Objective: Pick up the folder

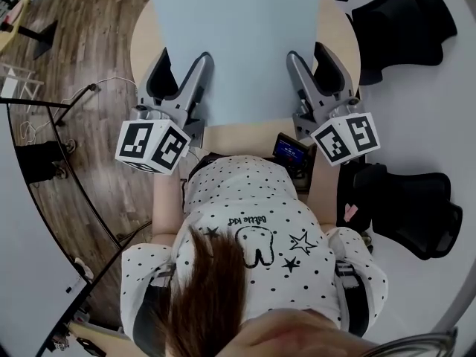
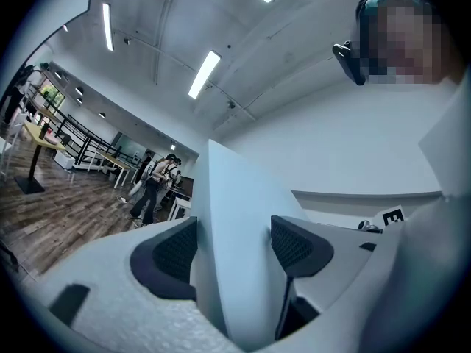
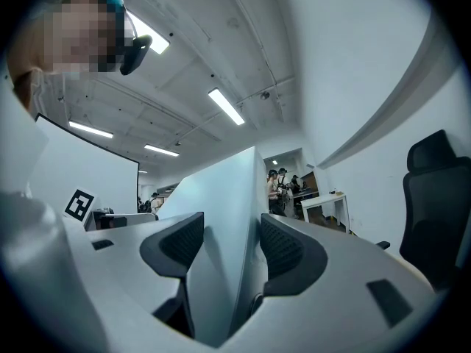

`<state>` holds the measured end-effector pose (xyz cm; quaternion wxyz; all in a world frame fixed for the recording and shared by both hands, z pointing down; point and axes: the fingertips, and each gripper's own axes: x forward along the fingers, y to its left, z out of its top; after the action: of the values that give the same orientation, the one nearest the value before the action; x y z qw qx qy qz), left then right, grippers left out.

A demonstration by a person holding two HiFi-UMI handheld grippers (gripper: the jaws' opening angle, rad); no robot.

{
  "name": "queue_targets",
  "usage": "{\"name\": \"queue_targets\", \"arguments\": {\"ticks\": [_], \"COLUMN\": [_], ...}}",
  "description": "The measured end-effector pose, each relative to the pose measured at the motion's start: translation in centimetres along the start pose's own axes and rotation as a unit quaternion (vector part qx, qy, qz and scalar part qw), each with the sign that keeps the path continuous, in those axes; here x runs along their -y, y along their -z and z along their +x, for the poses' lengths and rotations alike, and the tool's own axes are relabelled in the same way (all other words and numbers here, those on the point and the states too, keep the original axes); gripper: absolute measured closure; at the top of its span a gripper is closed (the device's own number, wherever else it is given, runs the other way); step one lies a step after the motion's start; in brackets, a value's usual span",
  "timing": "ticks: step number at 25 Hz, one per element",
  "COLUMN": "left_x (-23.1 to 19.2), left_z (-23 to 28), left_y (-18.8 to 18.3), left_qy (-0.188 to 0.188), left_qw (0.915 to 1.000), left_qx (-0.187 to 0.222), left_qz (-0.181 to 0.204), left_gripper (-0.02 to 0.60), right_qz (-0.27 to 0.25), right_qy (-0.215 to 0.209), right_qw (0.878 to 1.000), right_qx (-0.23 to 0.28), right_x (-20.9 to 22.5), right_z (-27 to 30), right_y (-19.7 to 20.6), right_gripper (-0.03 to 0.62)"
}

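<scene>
A pale blue folder is held up over the round wooden table, and its near edge runs between both grippers. My left gripper is shut on the folder's left part, my right gripper on its right part. In the left gripper view the folder stands as a thin sheet pinched between the dark pads. The right gripper view shows the same: the folder is clamped between the two pads. Both gripper cameras look up toward the ceiling.
Black office chairs stand at the right, one far and one near. A small device with a screen lies on the table's near edge. Cables and stand legs cross the wooden floor at left. People stand far off.
</scene>
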<state>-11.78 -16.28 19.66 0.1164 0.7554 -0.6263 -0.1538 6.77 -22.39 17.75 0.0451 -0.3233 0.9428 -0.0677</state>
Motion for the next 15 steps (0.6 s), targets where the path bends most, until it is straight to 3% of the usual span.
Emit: {"name": "queue_targets", "arguments": {"ticks": [15], "left_x": [0.71], "left_z": [-0.56], "left_y": [-0.53], "left_qy": [0.007], "left_qw": [1.0], "left_qx": [0.005], "left_qz": [0.003], "left_gripper": [0.27], "right_qz": [0.001], "right_qy": [0.004], "right_qw": [1.0], "right_qx": [0.007], "right_x": [-0.51], "right_z": [-0.93], "right_y": [-0.48], "right_gripper": [0.35]}}
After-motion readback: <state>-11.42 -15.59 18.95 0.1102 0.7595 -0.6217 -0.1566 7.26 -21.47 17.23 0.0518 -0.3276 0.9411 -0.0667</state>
